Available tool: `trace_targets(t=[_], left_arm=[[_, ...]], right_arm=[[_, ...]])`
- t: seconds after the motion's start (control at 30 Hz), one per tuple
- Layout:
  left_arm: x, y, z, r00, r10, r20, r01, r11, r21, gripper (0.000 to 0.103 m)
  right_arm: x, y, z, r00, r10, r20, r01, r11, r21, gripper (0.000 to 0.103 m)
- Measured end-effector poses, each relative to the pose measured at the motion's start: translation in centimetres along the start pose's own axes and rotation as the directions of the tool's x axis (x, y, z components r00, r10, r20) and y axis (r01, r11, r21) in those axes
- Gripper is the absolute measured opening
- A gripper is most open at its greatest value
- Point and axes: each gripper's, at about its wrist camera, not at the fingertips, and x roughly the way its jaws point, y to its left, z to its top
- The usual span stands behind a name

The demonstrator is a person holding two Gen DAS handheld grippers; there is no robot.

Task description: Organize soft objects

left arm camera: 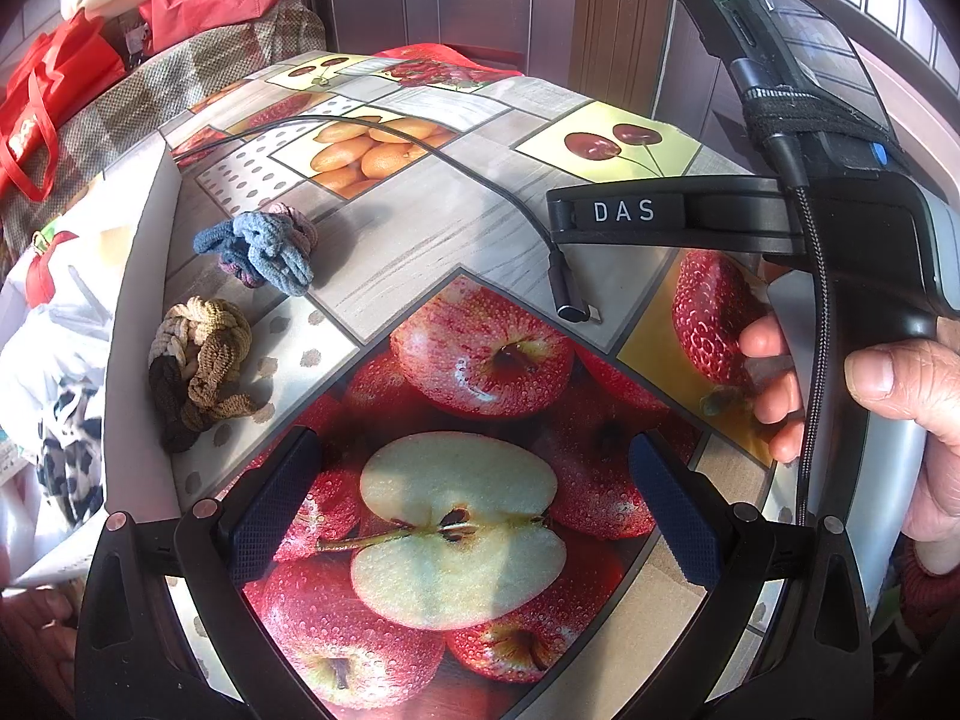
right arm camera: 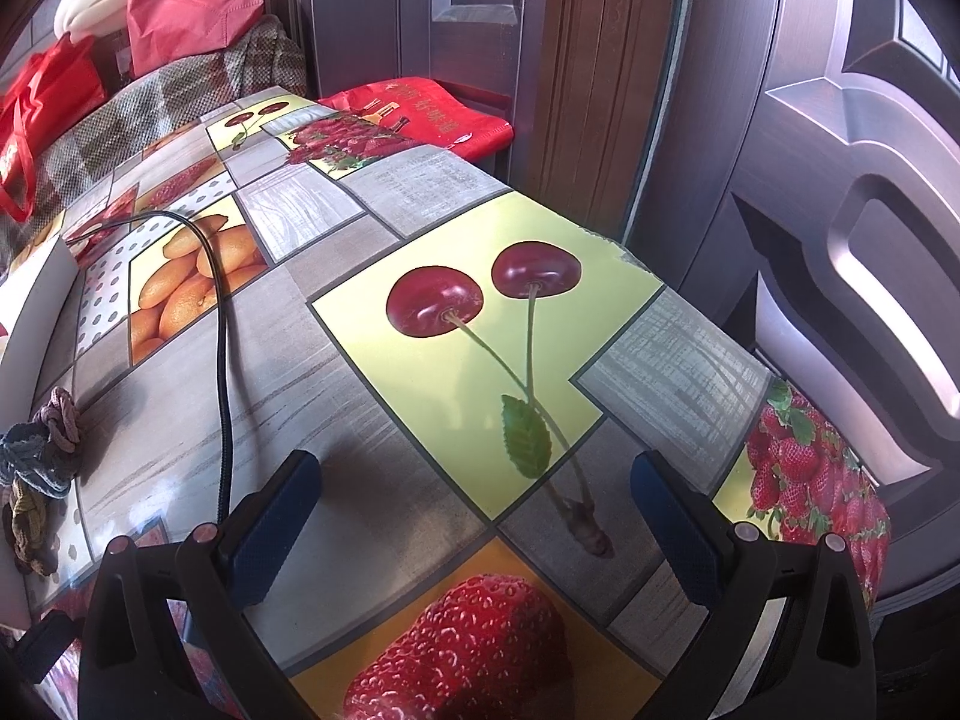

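Observation:
Two small heaps of soft hair ties lie on the fruit-print tablecloth [left arm camera: 420, 228] near its left edge. One heap is blue, navy and mauve [left arm camera: 264, 249]. The other is tan, beige and dark brown [left arm camera: 201, 363]. Both also show at the far left of the right wrist view: the blue heap [right arm camera: 39, 450] and the brown heap [right arm camera: 24, 525]. My left gripper [left arm camera: 474, 480] is open and empty above the printed apples, right of the heaps. My right gripper [right arm camera: 474, 498] is open and empty over the cherry print. It appears in the left wrist view [left arm camera: 750, 222], held in a hand.
A black cable [left arm camera: 420, 144] crosses the table and ends in a plug [left arm camera: 570, 294]. Red bags [left arm camera: 36, 114] and a checked cloth [left arm camera: 198, 78] lie beyond the table's far left. A brown door [right arm camera: 840, 180] stands close on the right. A white box edge [left arm camera: 138, 300] borders the left.

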Motion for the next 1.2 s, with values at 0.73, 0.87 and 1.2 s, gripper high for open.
trace_targets(t=[0.73, 0.87, 1.2], left_arm=[[0.0, 0.0, 0.0, 1.0, 0.001, 0.0, -0.001, 1.0, 0.0, 0.102], [0.0, 0.0, 0.0, 1.0, 0.0, 0.0, 0.0, 1.0, 0.0, 0.102], [-1.6, 0.0, -1.5, 0.999, -0.033, 0.023, 0.032, 0.999, 0.019, 0.102]], right_arm=[[-0.1, 0.0, -0.1, 1.0, 0.01, -0.001, -0.01, 1.0, -0.016, 0.103], [-0.9, -0.6, -0.5, 0.996, 0.091, 0.007, -0.09, 0.995, -0.033, 0.103], [-5.9, -2.4, -1.7, 0.892, 0.397, 0.217, -0.394, 0.917, -0.059, 0.103]])
